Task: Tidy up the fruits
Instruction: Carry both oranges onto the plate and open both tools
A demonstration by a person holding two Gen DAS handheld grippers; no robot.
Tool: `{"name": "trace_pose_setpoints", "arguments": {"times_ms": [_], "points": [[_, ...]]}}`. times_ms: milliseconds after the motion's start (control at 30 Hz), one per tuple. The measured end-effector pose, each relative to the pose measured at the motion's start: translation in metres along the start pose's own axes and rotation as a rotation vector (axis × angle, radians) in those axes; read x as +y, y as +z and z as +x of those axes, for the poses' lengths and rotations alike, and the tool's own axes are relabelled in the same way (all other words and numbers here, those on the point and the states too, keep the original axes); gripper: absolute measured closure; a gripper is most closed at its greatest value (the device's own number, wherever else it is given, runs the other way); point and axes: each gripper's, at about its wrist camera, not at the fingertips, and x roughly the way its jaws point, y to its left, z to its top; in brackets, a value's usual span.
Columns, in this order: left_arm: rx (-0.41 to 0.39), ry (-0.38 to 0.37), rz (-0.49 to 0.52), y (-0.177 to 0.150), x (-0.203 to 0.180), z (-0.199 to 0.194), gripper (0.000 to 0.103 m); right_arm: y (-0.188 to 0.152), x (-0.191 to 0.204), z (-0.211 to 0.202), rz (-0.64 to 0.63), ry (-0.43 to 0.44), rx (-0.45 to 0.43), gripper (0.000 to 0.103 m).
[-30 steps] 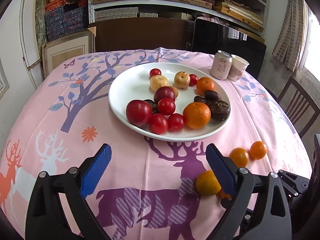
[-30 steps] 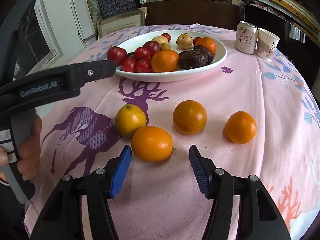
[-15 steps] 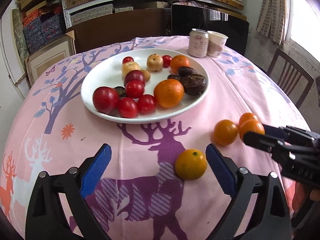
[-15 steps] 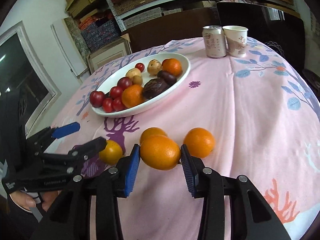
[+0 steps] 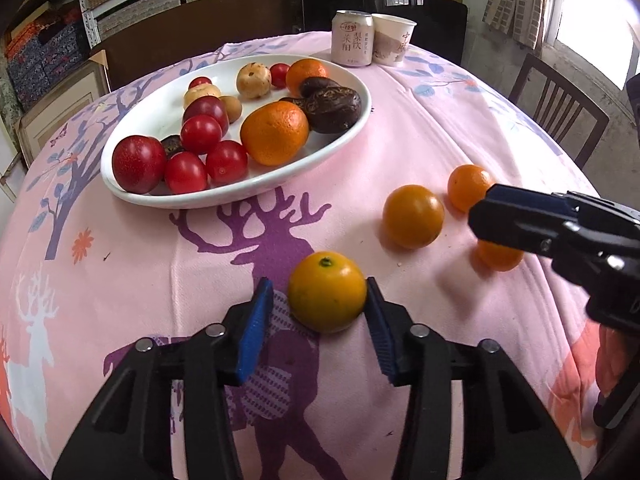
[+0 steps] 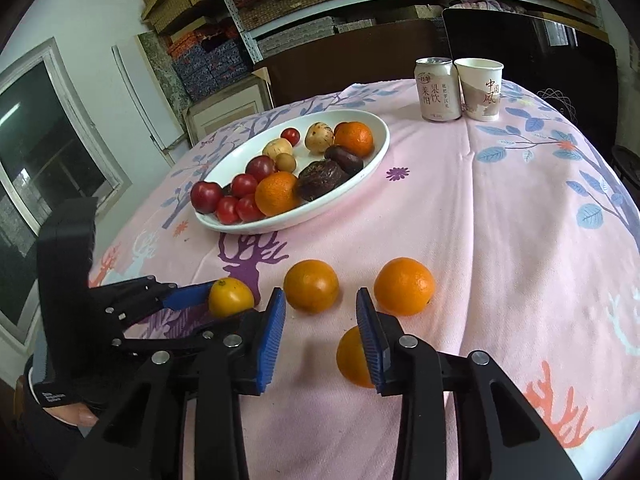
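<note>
left gripper (image 5: 318, 292): closing around a yellow-orange citrus (image 5: 327, 297) on the pink tablecloth (image 5: 132, 264), well short of the white plate (image 5: 240, 196). one pad (image 5: 378, 332) already against the skin, the other just shy of it, so not yet a real pinch. likely to shove the round fruit sideways with the first pad and send it rolling along the cloth, or squirt it forward out of the tips, given a hold only at the very front of the fingers.

right gripper (image 6: 320, 300): jaws narrow, nothing pressed between them. hangs over a darker orange (image 6: 350, 356) that lies on the cloth half hidden behind one finger; cannot tell from either view whether finger and fruit touch. could clip that orange on any sideways move and knock it toward the table edge, with no rim there to stop it.

two more oranges (image 6: 311, 285) (image 6: 404, 286) loose just beyond the tips, close enough to get bumped.

both tools crowded into the same patch of cloth: some chance of a collision, jarring the left grip loose mid-squeeze.

plate already heaped with tomatoes (image 5: 200, 134), oranges and dark fruit; a hard drop there probably scatters some over the low rim.
</note>
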Motion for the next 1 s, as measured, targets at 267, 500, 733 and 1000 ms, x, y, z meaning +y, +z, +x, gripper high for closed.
{"name": "trace_pose_setpoints", "arguments": {"times_ms": [267,500,733,1000], "points": [[-0.006,-0.007,0.01,0.0,-0.002,0.001,0.066,-0.011,-0.007,-0.018,-0.002,-0.063,-0.018,0.031],[-0.015,-0.011,0.002,0.001,-0.002,-0.004,0.066,-0.029,0.01,0.013,-0.106,-0.15,0.092,0.038],[-0.014,-0.003,0.002,0.001,-0.002,-0.003,0.067,-0.023,0.001,0.02,-0.061,-0.141,0.059,0.061],[-0.044,0.003,-0.016,0.005,0.002,-0.015,0.067,-0.018,0.007,-0.003,-0.025,-0.092,-0.016,0.062]]}}
